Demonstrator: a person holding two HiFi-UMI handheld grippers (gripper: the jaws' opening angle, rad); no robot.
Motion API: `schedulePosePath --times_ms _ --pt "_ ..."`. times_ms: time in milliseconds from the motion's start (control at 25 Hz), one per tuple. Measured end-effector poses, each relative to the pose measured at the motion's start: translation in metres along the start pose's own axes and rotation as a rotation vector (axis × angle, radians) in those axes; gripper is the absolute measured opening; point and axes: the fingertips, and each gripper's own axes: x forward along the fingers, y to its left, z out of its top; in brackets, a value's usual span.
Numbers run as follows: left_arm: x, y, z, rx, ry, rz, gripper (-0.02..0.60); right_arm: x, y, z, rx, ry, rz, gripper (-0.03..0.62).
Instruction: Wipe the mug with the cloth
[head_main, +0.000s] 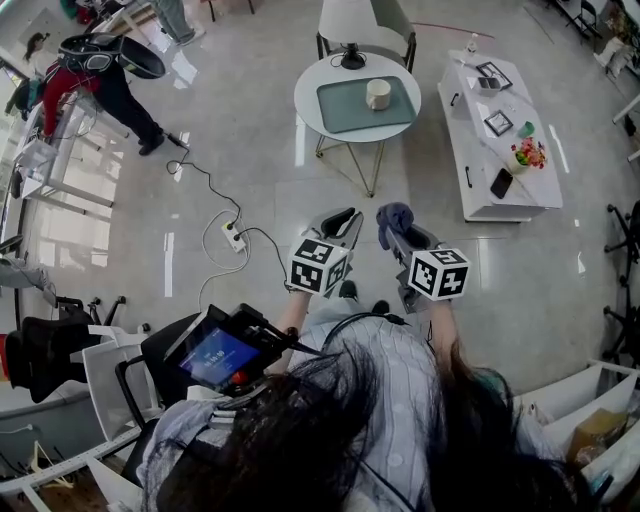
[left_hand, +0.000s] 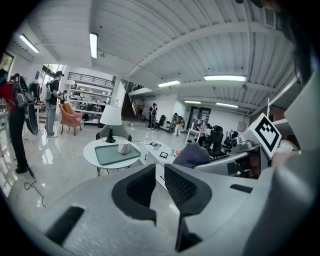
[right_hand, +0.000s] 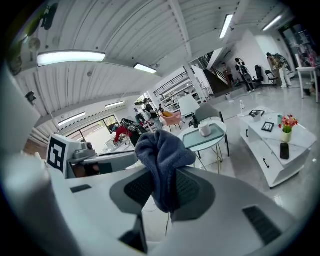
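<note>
Right claw (right_hand: 161, 186) clamps a dark blue cloth (right_hand: 162, 150), which bunches above the jaws. Left claw (left_hand: 159, 184) is narrow, with nothing between its jaws. Both are held in the air side by side, well apart from the round tabletop (head_main: 310, 90). The white mug (head_main: 378, 94) stands upright on a green tray (head_main: 340, 112) there.

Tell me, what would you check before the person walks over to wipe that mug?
1. Cloth clamped in right hand-held gripper: ok.
2. Left hand-held gripper empty, jaws slightly apart: ok.
3. Mug upright on green tray: ok.
4. Mug within reach: not ok; the round table stands well ahead across the floor.
5. Walkway free of the power strip and its cable: cannot tell; they lie close by, leftward.
6. Where the mug is dirty: cannot tell, too small.
</note>
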Motion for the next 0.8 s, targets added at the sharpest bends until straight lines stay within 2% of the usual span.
schedulePosePath --times_ms 160,360,800 --pt "-0.003 0.019 0.003 0.017 0.002 -0.007 0.055 0.018 0.008 0.005 -0.002 0.001 -0.009 0.098" --pt "-0.005 0.042 0.005 -0.002 0.008 -0.025 0.055 0.037 0.017 0.006 -0.014 0.015 -0.021 0.098" --pt "0.012 0.05 -0.007 -0.003 0.059 -0.051 0.055 0.058 0.008 0.004 -0.026 0.076 -0.031 0.098"
